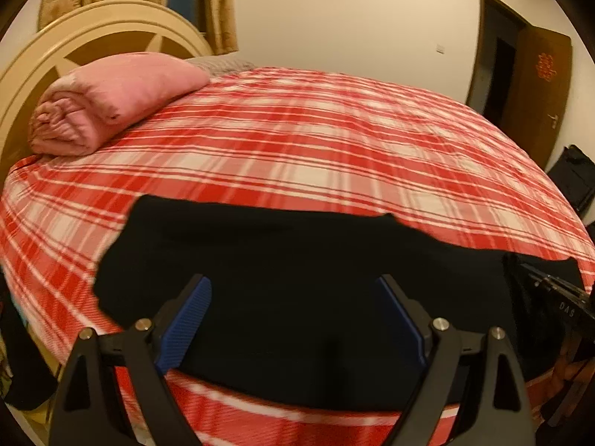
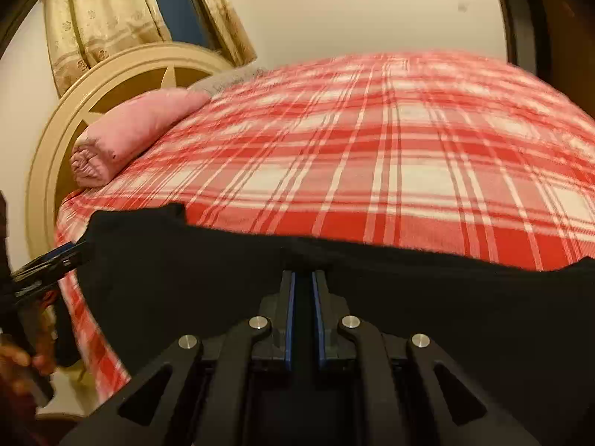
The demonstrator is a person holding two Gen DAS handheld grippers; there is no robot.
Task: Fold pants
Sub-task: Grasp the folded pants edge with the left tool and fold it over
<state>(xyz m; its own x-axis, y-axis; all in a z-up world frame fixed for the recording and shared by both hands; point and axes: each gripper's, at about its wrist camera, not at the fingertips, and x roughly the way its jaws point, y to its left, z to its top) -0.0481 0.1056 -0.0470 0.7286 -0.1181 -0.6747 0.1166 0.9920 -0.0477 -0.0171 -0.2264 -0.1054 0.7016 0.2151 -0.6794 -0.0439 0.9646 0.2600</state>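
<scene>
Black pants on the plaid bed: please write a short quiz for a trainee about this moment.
1. True or false: the left gripper stands open above the black pants.
2. Which lies near the headboard? A) pink folded blanket B) green towel C) blue pillow
3. Fill in: the right gripper is ____.

Key:
1. True
2. A
3. shut; whether it pinches the cloth cannot be told
</scene>
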